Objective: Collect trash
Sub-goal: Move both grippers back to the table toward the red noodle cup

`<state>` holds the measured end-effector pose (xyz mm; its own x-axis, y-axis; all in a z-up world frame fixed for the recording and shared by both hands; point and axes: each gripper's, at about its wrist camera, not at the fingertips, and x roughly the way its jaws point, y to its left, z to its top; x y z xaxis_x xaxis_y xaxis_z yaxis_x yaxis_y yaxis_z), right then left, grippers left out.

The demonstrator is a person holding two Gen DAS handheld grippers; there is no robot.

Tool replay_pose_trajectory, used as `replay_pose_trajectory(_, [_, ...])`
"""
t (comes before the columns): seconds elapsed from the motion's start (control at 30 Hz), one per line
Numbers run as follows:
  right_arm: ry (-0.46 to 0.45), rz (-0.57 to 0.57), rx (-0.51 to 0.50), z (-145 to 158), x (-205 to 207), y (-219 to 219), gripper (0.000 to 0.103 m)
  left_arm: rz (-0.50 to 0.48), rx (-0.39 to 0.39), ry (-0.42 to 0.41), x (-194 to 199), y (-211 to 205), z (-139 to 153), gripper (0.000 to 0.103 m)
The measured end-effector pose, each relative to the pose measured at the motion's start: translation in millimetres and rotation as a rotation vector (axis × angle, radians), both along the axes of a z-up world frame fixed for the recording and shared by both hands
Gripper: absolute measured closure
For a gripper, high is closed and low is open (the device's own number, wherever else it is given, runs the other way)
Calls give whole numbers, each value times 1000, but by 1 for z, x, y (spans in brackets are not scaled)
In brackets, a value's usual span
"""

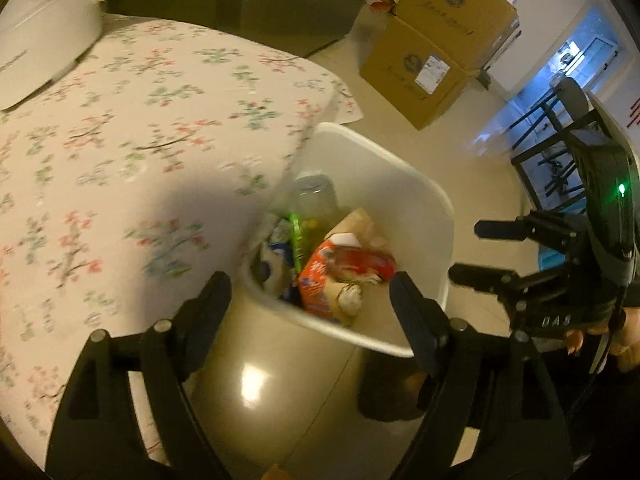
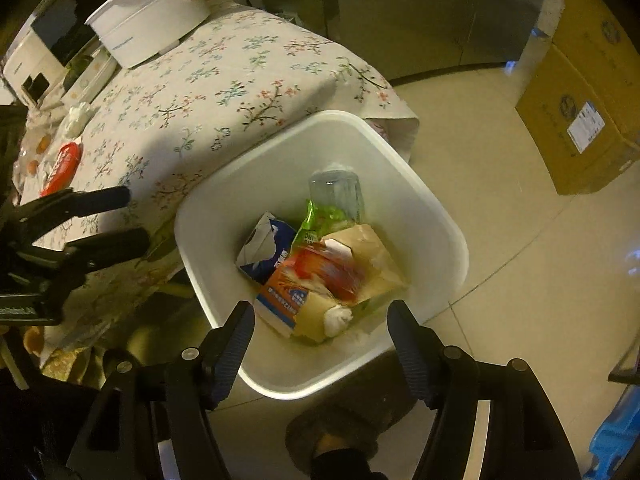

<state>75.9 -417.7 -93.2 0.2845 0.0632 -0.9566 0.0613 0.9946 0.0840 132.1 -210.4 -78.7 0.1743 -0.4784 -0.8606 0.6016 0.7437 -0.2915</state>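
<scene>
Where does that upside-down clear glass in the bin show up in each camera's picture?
Left wrist: the clear glass sits just above centre, at the bin's far side.
Right wrist: the glass is centre, slightly above the green wrapper.
Shared landmark: the white bin.

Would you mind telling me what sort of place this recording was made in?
Probably a home kitchen or dining area: a table under a floral tablecloth carries a white cooking pot, a white trash bin stands on tiled floor, and cardboard boxes sit nearby.
</scene>
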Motion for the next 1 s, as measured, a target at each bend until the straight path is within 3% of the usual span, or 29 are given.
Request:
replay_pose_trajectory(0.23, [-29, 18, 0, 10, 9, 20, 30, 41, 19, -26, -4, 45, 12, 17])
replay_pose_trajectory(0.57, [-61, 89, -33, 18, 23, 63, 25, 157, -15, -56, -5, 112, 32, 2])
replay_pose_trajectory(0.67, [-76, 116, -48, 22, 30, 83, 19, 197, -26, -72, -5, 134, 39, 1])
replay_pose_trajectory(1.0, [-110, 186, -50, 29, 52, 138, 18, 319, 0, -109, -5, 201, 39, 1])
